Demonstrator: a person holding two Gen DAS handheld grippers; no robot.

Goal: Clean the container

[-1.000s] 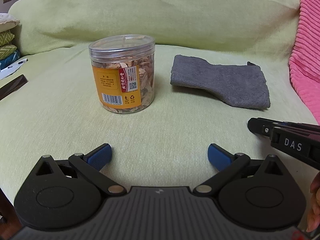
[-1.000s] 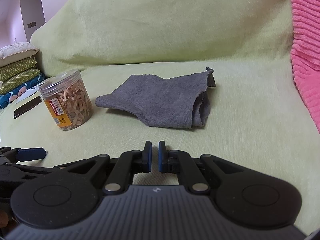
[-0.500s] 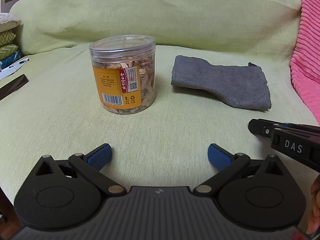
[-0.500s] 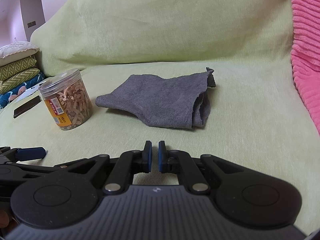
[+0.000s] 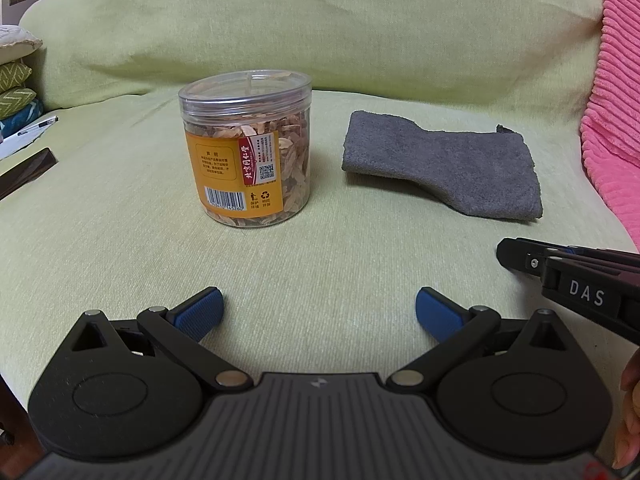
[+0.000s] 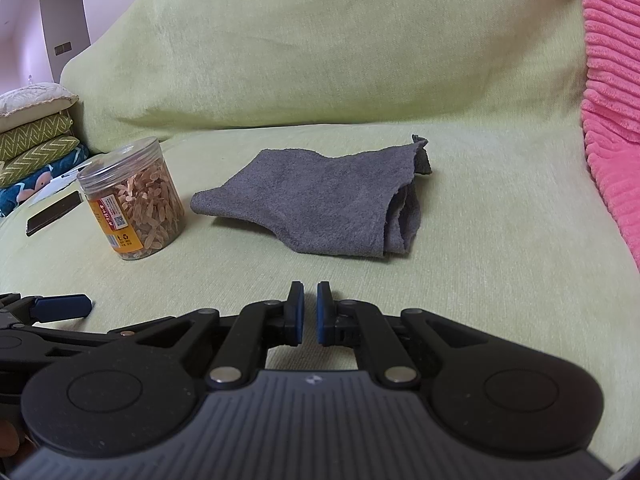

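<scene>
A clear plastic jar [image 5: 248, 148] with an orange label and a clear lid stands upright on the green sofa seat, full of pale dried flakes. It also shows in the right wrist view [image 6: 134, 200]. A folded grey cloth [image 5: 444, 170] lies to its right, seen also in the right wrist view [image 6: 328, 208]. My left gripper [image 5: 320, 312] is open and empty, a short way in front of the jar. My right gripper [image 6: 310, 312] is shut and empty, just in front of the cloth.
The green sofa backrest [image 5: 320, 24] rises behind. A pink ribbed blanket [image 5: 616, 92] hangs at the right. Stacked cushions [image 6: 36, 152], a dark phone [image 6: 54, 218] and white paper with a pen [image 5: 28, 136] lie at the left.
The left gripper has edged slightly forward and left, so the jar sits a little more central. The right gripper has barely moved.
</scene>
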